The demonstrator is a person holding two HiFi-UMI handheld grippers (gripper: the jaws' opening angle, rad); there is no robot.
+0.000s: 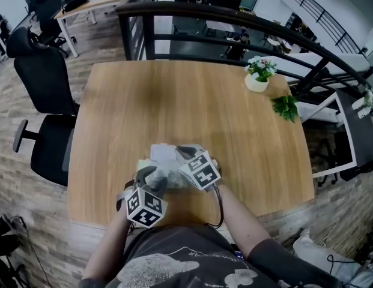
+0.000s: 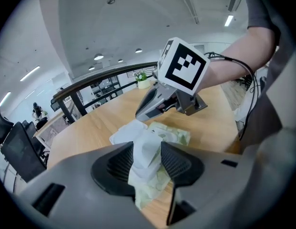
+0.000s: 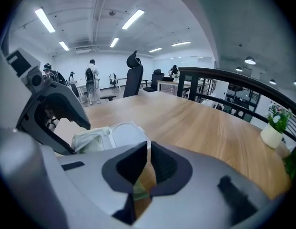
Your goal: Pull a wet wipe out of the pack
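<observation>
The pale green wet wipe pack (image 1: 168, 161) lies near the front edge of the wooden table (image 1: 204, 101), its white lid (image 2: 124, 133) flipped open. A white wipe (image 2: 147, 151) stands up out of the pack (image 2: 176, 136) between the jaws of my left gripper (image 2: 148, 149), which are open and apart from it. My left gripper (image 1: 155, 176) is at the pack's near left side. My right gripper (image 1: 185, 155) comes in from the right and is shut, apparently pinching the pack's edge (image 3: 133, 190) beside the lid (image 3: 128, 135). Its tips (image 2: 140, 112) rest by the lid's far side.
A small white pot with flowers (image 1: 257, 77) and a green sprig (image 1: 286, 107) sit at the table's far right. A black office chair (image 1: 45, 101) stands left of the table. A dark railing (image 1: 234, 17) runs behind it.
</observation>
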